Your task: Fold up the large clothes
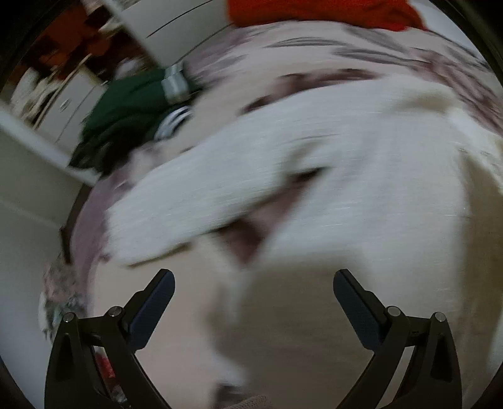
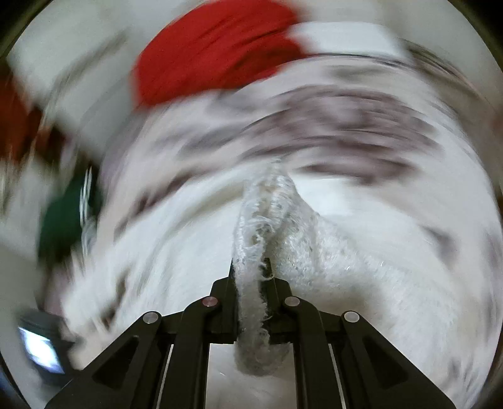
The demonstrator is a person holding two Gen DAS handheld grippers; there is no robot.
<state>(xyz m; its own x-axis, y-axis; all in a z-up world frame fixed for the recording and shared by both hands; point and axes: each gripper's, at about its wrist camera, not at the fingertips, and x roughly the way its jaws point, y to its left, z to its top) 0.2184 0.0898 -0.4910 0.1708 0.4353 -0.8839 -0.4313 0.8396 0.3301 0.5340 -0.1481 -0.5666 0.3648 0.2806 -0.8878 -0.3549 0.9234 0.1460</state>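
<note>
A large white fuzzy garment point(image 1: 330, 176) lies spread over a patterned bed cover point(image 1: 314, 53), blurred by motion in both views. My left gripper point(image 1: 253, 277) hangs above it, open, with nothing between its fingers. In the right wrist view my right gripper point(image 2: 251, 267) is shut on a bunched fold of the white garment point(image 2: 261, 226), which runs up between the black fingers and spreads out beyond them.
A red garment point(image 1: 314, 12) lies at the far edge of the bed, also the red garment point(image 2: 217, 53) in the right view. A dark green garment point(image 1: 125, 116) with striped trim sits at the left. Cabinets point(image 1: 63, 103) stand beyond the bed. A dark device point(image 2: 41, 343) lies lower left.
</note>
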